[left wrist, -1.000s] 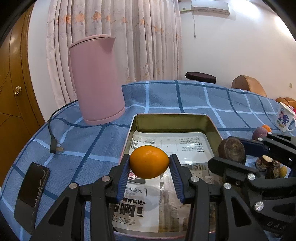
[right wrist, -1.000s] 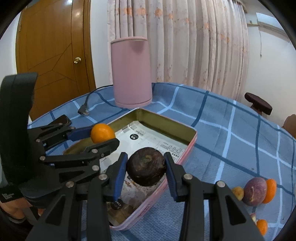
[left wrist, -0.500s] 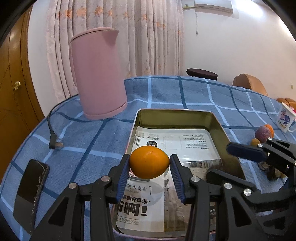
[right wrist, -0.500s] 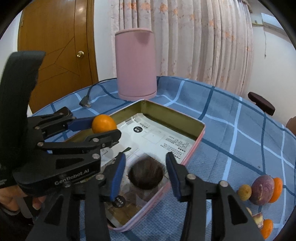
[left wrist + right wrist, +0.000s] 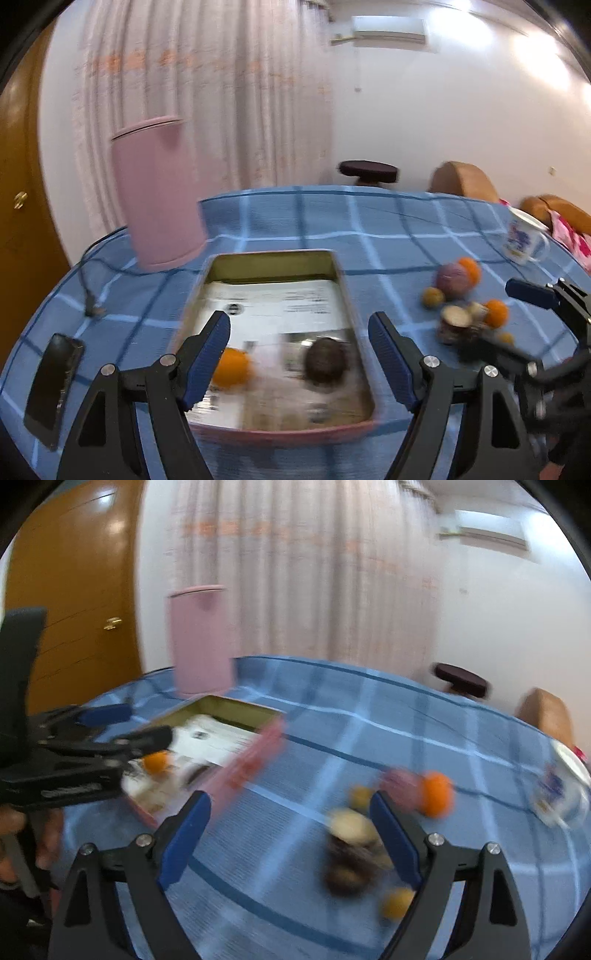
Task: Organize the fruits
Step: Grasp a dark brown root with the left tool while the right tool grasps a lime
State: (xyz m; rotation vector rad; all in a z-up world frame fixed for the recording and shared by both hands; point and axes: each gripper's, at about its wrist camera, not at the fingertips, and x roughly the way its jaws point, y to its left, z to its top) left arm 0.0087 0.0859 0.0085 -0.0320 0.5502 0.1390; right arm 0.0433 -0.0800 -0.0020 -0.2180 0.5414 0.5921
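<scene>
The left gripper point(image 5: 299, 354) hangs above the near end of the metal tray point(image 5: 269, 258); its jaws are opening, spread wide, and nothing is pinched between the blue pads point(image 5: 207, 354). Below them, inside the tray on the printed paper lining point(image 5: 280, 306), lie an orange point(image 5: 232, 369) beside the left pad and a dark round fruit point(image 5: 327, 360) toward the tray's right wall. Both appear blurred.

The right gripper point(image 5: 290, 834) is over the blue checked tablecloth point(image 5: 332, 738), to the right of the tray point(image 5: 236, 709). Its jaws are likewise opening and wide apart, with no object pressed by the pads. Beyond its fingers rests a loose cluster of fruit point(image 5: 351, 849) on the cloth: a dark piece with a pale cut face, small yellow ones, a purple fruit point(image 5: 399, 782) and another orange point(image 5: 437, 794) touching it. Motion blur prevents finer identification.

A pink kettle point(image 5: 159, 192) stands behind the tray's far left corner. A dark phone point(image 5: 53, 380) lies at the cloth's left edge, and a white printed mug point(image 5: 524, 240) sits far right.
</scene>
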